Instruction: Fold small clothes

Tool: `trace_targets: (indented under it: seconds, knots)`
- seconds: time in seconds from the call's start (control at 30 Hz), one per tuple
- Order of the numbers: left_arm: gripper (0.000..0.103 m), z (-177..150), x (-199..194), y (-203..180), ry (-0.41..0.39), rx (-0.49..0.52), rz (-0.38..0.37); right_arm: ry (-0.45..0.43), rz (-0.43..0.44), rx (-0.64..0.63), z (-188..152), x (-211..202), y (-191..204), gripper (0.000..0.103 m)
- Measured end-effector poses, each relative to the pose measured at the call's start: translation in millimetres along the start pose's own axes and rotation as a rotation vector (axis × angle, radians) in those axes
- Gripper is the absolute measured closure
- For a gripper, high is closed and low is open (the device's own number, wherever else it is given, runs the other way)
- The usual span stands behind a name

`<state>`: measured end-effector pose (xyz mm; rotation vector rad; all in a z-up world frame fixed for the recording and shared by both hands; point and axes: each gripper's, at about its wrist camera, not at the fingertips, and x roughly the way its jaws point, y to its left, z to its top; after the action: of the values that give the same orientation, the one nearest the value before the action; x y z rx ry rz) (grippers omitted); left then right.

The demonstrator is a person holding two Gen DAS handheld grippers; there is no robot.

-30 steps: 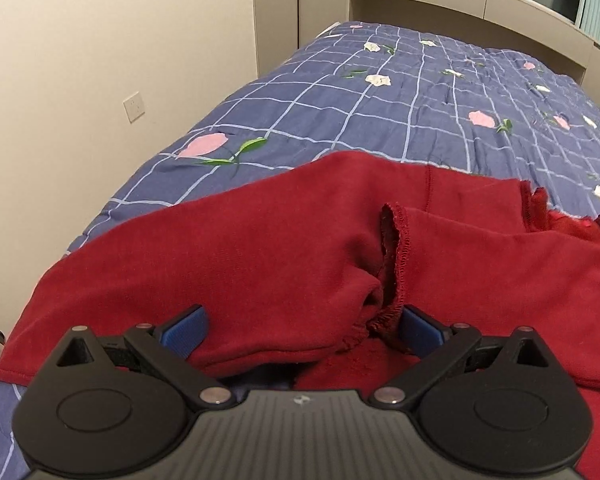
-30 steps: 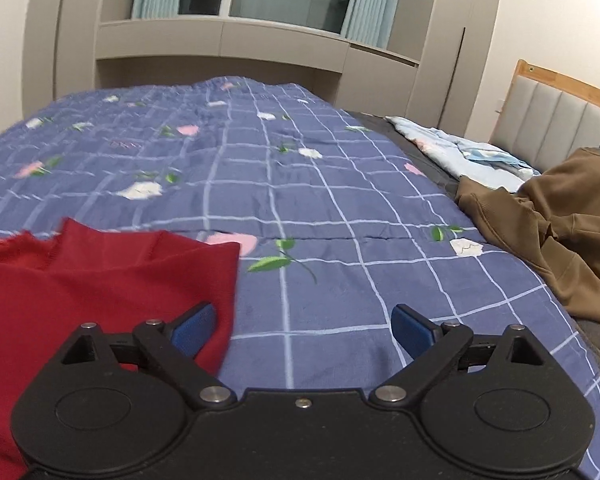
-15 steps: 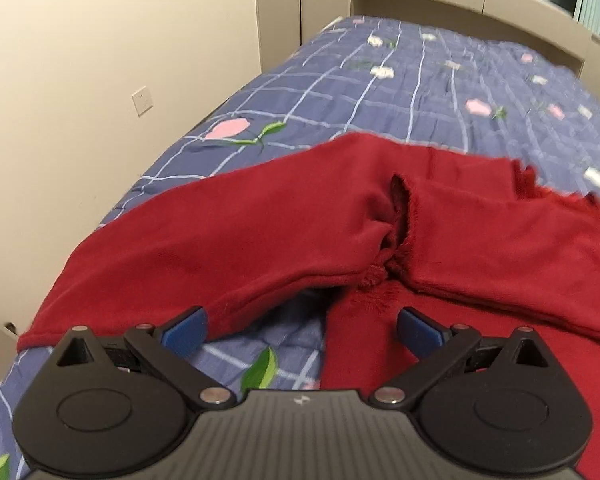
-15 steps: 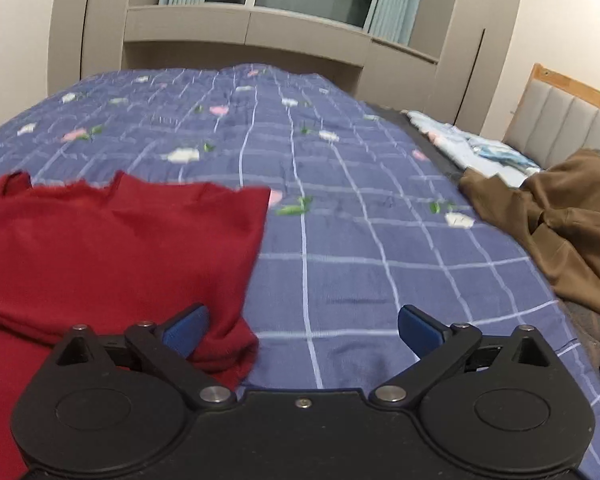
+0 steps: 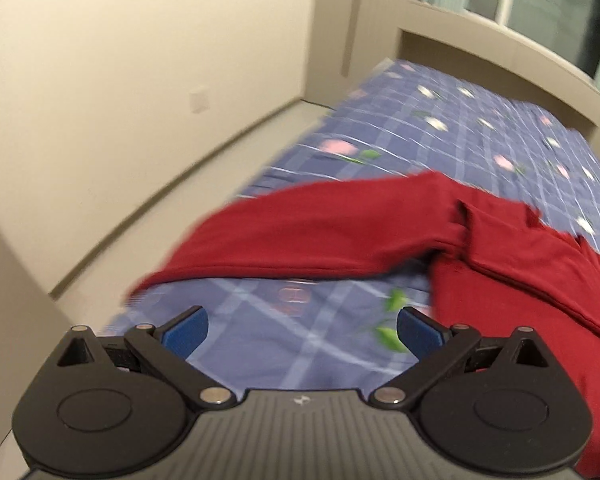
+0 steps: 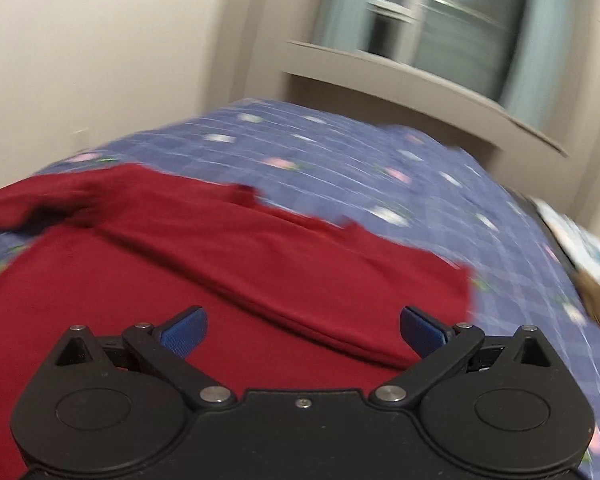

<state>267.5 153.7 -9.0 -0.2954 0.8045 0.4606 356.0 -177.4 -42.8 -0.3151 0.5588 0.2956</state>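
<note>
Two grippers hang over a dark red knit garment [image 6: 228, 280] spread on the blue checked floral bedspread [image 5: 260, 328], and neither has hold of anything. A second ago the left gripper [image 5: 302, 330] sat low with red cloth bunched at its blue finger pads; now only bare bedspread shows between them, and both views are tilted up and smeared with motion. The right gripper [image 6: 304, 330], which a second ago looked past the garment's edge onto open bedspread, now has red cloth filling the space between its fingers. My reading is that a fold was just laid and released, and both hands are pulling back to pick a new hold.

Both pairs of fingers stand wide apart and empty.

Taking the garment as the landmark: the left gripper is off its left edge, with a long red sleeve [image 5: 300, 240] lying crosswise beyond the fingers and the body of the garment beside the right-hand blue pad [image 5: 420, 334]. The right gripper is over the body itself, with a folded ridge running across just beyond the fingers and the far edge further on. Whether either gripper touches the cloth or bedspread I cannot tell.

The sleeve lies stretched out to the side, so the fold looks unfinished.
</note>
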Motion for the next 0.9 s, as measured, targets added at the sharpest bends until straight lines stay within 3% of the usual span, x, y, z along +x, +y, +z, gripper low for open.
trace_targets:
  seconds: [0.2, 0.47, 0.7, 0.9]
  knots:
    - [0.001, -11, -26, 85, -0.068, -0.186, 0.127, -0.085, 0.262, -0.173, 44, 1, 114, 0.001]
    - [0.001, -33, -37, 188, -0.093, -0.425, 0.257, -0.133, 0.543, -0.515, 95, 14, 289, 0.023]
    - [0.001, -49, -40, 242, -0.096, -0.544, 0.315, 0.003, 0.716, -0.772, 110, 40, 411, 0.038]
    - [0.001, -59, -41, 265, -0.089, -0.6, 0.348, 0.215, 0.727, -0.932, 121, 73, 475, 0.041]
